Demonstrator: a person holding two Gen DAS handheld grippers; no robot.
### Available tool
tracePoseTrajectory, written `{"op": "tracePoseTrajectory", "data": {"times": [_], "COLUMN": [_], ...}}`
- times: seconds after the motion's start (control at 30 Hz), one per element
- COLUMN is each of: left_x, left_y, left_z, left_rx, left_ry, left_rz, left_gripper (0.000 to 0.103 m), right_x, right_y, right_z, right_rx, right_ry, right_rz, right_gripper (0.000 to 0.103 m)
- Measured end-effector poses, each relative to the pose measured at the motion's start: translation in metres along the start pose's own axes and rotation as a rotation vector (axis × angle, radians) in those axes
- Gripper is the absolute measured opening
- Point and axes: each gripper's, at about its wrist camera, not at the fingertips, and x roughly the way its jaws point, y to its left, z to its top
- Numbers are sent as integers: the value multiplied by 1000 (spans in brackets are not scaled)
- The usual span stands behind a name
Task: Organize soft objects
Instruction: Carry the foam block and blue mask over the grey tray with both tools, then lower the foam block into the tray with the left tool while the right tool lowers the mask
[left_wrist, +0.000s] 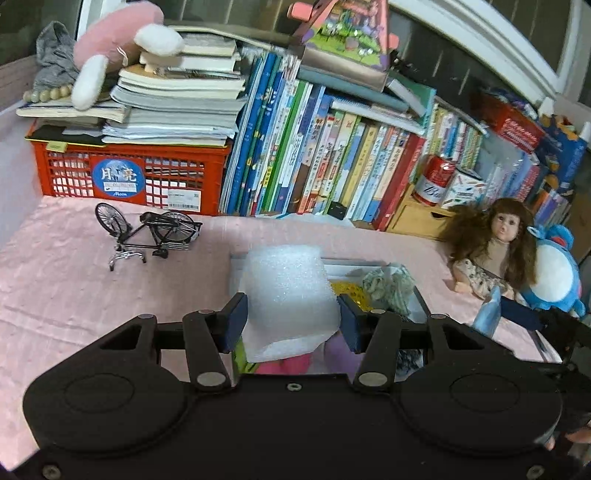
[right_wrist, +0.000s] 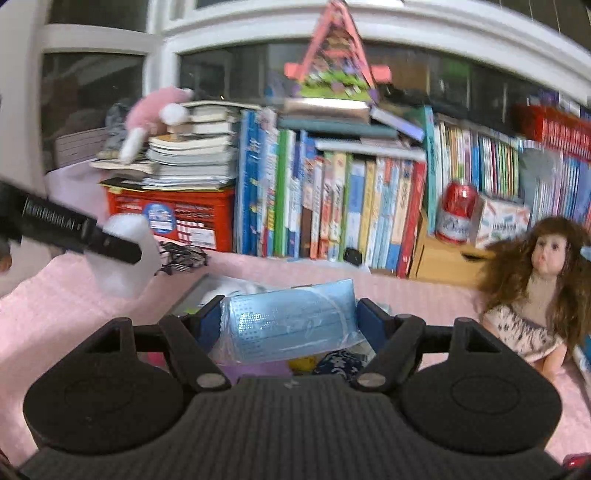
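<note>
From the left wrist view, the left gripper (left_wrist: 291, 317) has its blue-padded jaws clamped on a white sheet of bubbly foam wrap (left_wrist: 290, 299), which is lifted above a shallow white open box (left_wrist: 354, 266) resting on the pink bedspread (left_wrist: 66, 288). Inside the box lie a yellow patterned cloth (left_wrist: 345, 287) and a green-and-white checked fabric bundle (left_wrist: 389, 286); pink and purple soft pieces show below the foam. To the left on the bedspread stands a small black model bicycle (left_wrist: 147, 230). Behind it sits a red plastic crate (left_wrist: 129, 173) stacked with books, and a pink-and-white plush toy (left_wrist: 114, 48) lies on top of them. A long row of upright children's books (left_wrist: 314, 158) runs along the back. At the right sit a brown-haired doll in a floral dress (left_wrist: 495, 247) and a blue-and-white plush (left_wrist: 557, 273); the other gripper's tip shows there with something pale blue in it.

From the right wrist view, slightly blurred, the right gripper (right_wrist: 288, 325) is clamped on a clear packet of light blue face masks (right_wrist: 291, 325), held above the box contents, where yellow, purple and dark blue patterned pieces show below it. The left gripper enters at the left edge, carrying the white foam wrap well apart from the mask packet. A red drink can (right_wrist: 456, 212) stands on a small wooden drawer unit (right_wrist: 443, 258) beside the doll.
</note>
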Motion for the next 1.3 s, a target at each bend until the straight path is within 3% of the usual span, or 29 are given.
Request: {"op": "tracePoseTrajectory", "data": {"times": [0.27, 0.33, 0.53, 0.97, 1.3], "left_x": [70, 82, 101, 137, 140], "left_y": [-10, -14, -31, -40, -51], "left_z": [0, -3, -7, -6, -10], "left_rx": [-53, -42, 4, 23, 84], "left_ry": [202, 218, 212, 209, 193], "left_rz": [-11, 6, 34, 70, 103], "left_gripper": [50, 50, 50, 50, 52], "right_x": [57, 70, 98, 137, 142], "right_y": [-36, -43, -49, -52, -52], "right_z": [6, 2, -8, -14, -14], "right_rx": [129, 158, 176, 175, 175], "right_ry": [193, 234, 292, 332, 358], "right_rz": [11, 20, 5, 12, 31], "right_gripper": [77, 77, 77, 78, 81]}}
